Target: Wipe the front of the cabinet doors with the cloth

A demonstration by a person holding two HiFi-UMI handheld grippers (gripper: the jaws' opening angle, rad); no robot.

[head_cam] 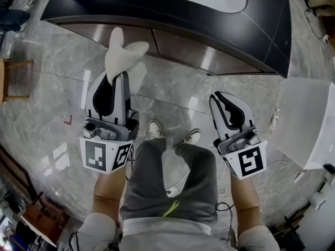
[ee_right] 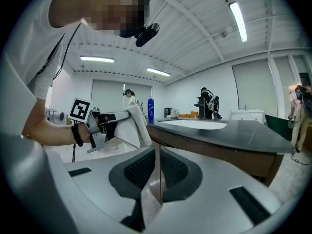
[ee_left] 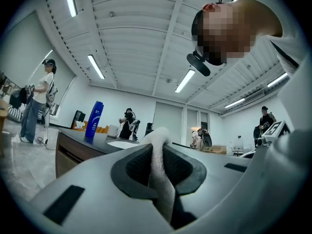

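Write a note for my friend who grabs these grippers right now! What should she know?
Left gripper: shut on the white cloth, which sticks out past the jaws.
Right gripper: shut, nothing in it, held off to the side.
Cabinet doors: straight ahead, under the dark counter.
Done: cloth picked up and raised near the doors; I cannot tell if it touches them.
Left: wipe across the door fronts.
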